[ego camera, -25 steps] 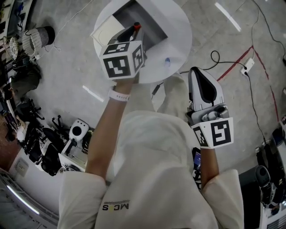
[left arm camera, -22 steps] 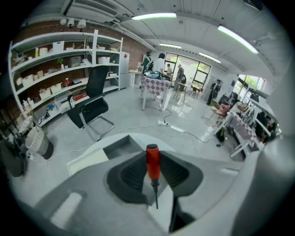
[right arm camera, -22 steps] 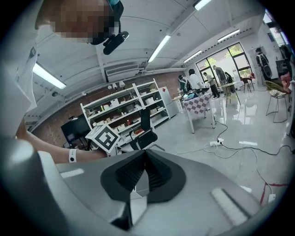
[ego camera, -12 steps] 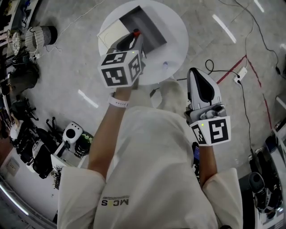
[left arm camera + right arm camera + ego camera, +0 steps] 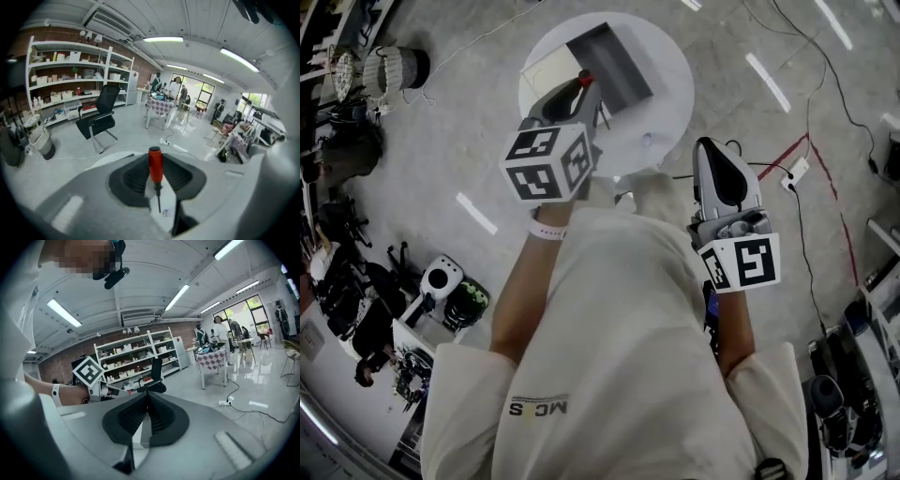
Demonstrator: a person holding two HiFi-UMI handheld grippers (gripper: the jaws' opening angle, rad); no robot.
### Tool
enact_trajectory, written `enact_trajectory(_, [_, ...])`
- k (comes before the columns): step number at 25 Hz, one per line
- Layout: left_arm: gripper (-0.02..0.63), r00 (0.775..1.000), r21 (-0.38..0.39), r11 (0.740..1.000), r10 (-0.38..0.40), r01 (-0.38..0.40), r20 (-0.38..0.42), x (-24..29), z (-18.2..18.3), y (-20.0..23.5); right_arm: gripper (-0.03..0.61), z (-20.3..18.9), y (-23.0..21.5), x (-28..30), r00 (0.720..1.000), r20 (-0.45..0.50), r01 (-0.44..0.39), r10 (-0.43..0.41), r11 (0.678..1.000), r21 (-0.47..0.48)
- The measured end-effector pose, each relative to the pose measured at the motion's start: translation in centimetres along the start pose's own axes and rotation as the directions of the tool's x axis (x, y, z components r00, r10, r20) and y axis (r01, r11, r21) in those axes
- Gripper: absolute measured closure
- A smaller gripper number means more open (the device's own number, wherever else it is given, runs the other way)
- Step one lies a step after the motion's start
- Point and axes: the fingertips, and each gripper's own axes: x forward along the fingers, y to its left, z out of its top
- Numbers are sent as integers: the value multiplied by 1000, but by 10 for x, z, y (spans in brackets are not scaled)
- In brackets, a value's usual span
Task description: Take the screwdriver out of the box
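**Left gripper** [image 5: 578,91]: held up over the near-left part of the round white bench [image 5: 667,101], pointing fwd and down. Its jaws are closed on the red handle of the screwdriver [image 5: 155,164], w/ a pad pressing on each side. The handle end sticks out past the fingertips. The thin shaft runs back betw. the jaws toward the camera, and its tip hangs free, touching nothing seen. The marker cube [image 5: 546,161] sits just ahead of the person's wristband [image 5: 546,231].

**Screwdriver pos.:** in the left gripper, in the air. In the head view its red end overlaps the near-left edge of the box [image 5: 614,58], beside the white flap [image 5: 544,67]. The height gap betw. tool and box can't be judged from that view. In the left gripper view the shaft lies over bare white bench surface, not over the box.

**Box:** open, grey inside, standing on the far half of the bench.

**Right gripper** [image 5: 148,395]: held at the person's right side, well apart from the bench and over the floor [image 5: 478,122]. Its jaws meet at the tips and hold nothing.

**Other obs.:**
- A small blue item [image 5: 648,139] lies on the bench near its near edge.
- A power strip [image 5: 794,172] w/ cables lies on the floor to the right of the bench.
- A black office chair [image 5: 99,117] and shelves [image 5: 70,79] stand in the room beyond.
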Motion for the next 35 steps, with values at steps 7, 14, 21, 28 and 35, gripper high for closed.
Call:
enact_trajectory(7, [526, 997, -8, 1000, 1, 0, 75, -44, 15, -10, 580, 17, 15, -6, 999, 8, -37, 37, 997, -61])
enact_trajectory(14, [526, 985, 37, 999, 15, -21, 172, -92, 27, -12, 580, 38, 38, -9, 997, 33, -59, 63, 992, -113])
enact_trajectory(21, [526, 958, 59, 998, 18, -37, 285, -137, 44, -21, 580, 52, 50, -17, 997, 28, -74, 78, 989, -130])
enact_trajectory(28, [526, 928, 54, 998, 2, -24, 372, -165, 54, -25, 580, 61, 55, -18, 996, 32, -80, 88, 979, -190])
enact_trajectory(35, [526, 917, 70, 997, 1, -32, 398, -181, 46, -28, 580, 65, 58, -17, 995, 29, -83, 90, 977, -198])
